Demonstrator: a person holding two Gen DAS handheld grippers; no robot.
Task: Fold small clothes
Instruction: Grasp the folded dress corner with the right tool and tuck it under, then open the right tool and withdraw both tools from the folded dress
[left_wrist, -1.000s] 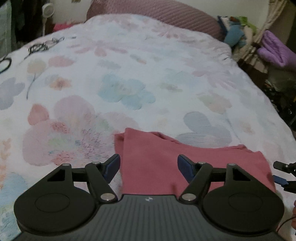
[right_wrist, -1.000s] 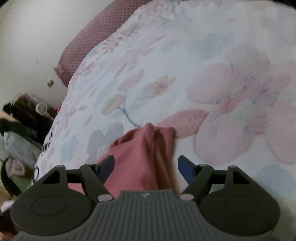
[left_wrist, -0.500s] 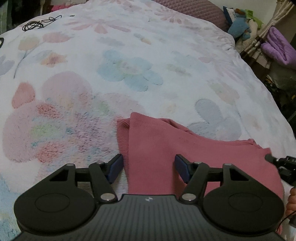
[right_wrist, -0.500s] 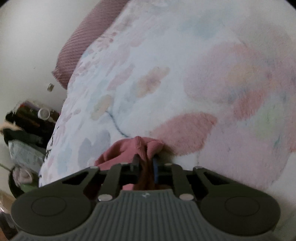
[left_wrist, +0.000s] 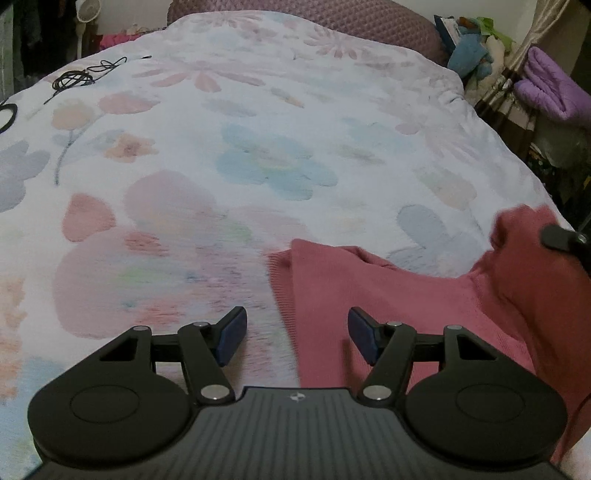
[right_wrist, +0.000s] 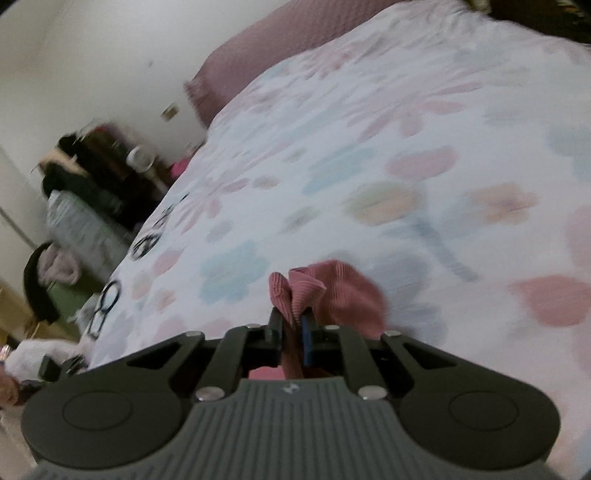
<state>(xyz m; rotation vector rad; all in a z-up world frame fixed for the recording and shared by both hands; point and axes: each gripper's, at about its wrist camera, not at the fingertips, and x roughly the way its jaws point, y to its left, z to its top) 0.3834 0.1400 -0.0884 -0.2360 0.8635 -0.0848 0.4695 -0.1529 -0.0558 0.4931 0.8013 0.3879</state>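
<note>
Nearest, L gripper (left_wrist: 297, 334) hangs over the bed w/ jaws spread, nothing pinched. The ribbed side hem of the pink knit garment (left_wrist: 388, 295) lies between the pads, untouched. The garment spreads from about 6 o'clock out to 3 o'clock on the floral bedspread (left_wrist: 258, 155).

R gripper (right_wrist: 291, 326) has just clamped down and is clenched on a ribbed hem corner, with the bunched cloth poking out past the pads. In the L view that corner rises off the bed at 3 o'clock.

Looks light, soft and floppy. It should drape and sag, not hold shape. Best grip prob. the thicker ribbed hem corners, not mid-cloth.

Farther off, a black cable (left_wrist: 74, 77) at 11 o'clock and a mauve pillow (left_wrist: 332, 18) at 12.
</note>
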